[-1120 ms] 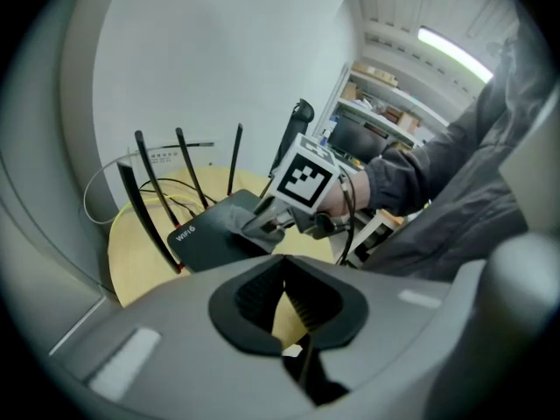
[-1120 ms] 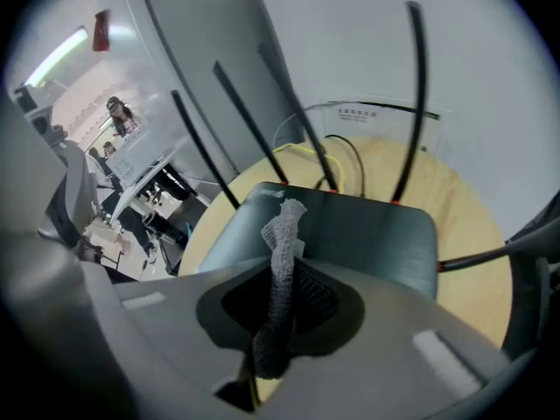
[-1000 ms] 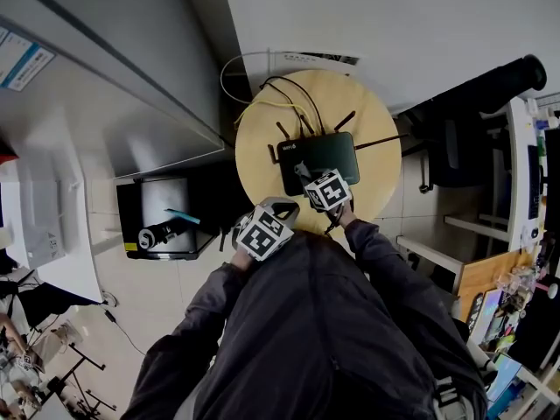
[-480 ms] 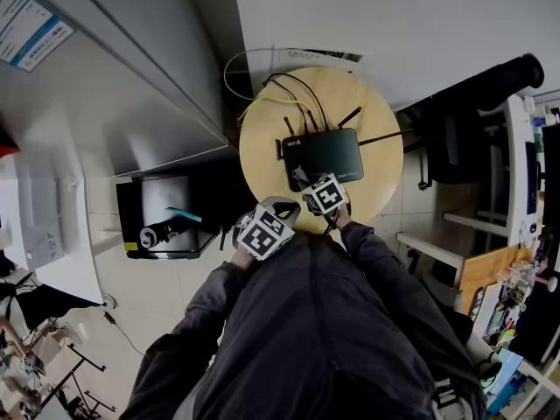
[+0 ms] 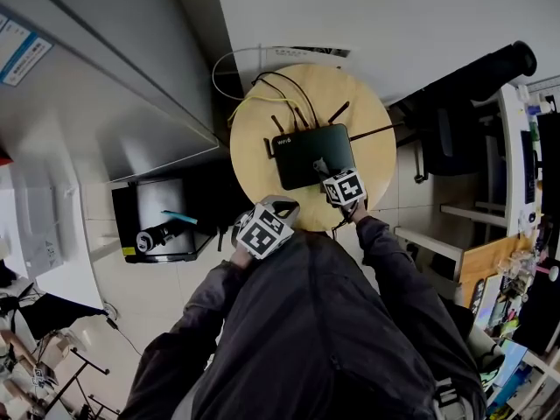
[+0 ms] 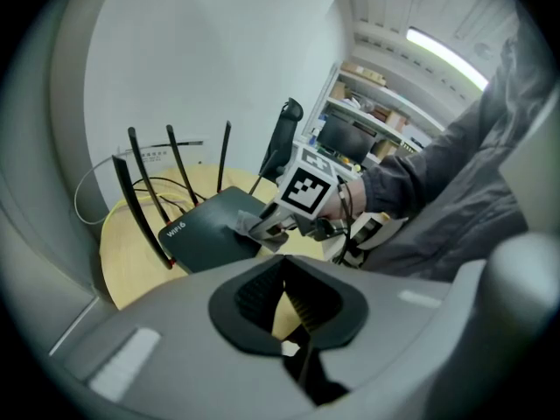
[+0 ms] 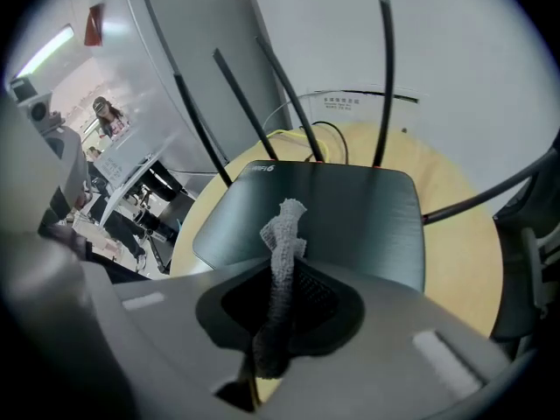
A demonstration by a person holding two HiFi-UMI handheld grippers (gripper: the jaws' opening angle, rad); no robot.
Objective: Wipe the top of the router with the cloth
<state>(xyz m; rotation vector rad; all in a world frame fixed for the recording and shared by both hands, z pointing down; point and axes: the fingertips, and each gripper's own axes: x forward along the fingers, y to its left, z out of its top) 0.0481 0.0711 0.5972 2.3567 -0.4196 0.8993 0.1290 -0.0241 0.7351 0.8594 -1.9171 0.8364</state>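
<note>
I have the job under way, not finished. The right tool [image 7: 280,315] is pinching the cloth [image 7: 283,233], a grey twisted strip whose free end pokes out past the jaws and sits over the near edge of the router [image 7: 350,213]. From the left gripper view the cloth seems to touch the router's near right corner, so I judge I am mid-stroke at that end of the lid. The dark top shows no mark that separates wiped from unwiped, so I cannot say how much is covered. I would take the far strip by the antennas [image 7: 382,77] and the left part as left to do.

The left tool [image 6: 289,309] is held back at the near left, off the tabletop [image 5: 378,160] edge, with its jaws pressed together and nothing between them, taking no part.

The count: one router, lying flat in the middle of one round wooden tabletop; one cloth; two tools. On the antennas I make out five — three rising along the router's far edge and one splayed out to each side. Behind the router a bundle of cables [image 5: 284,84] loops off the far edge, black ones and at least one yellow; I cannot count them exactly.
</note>
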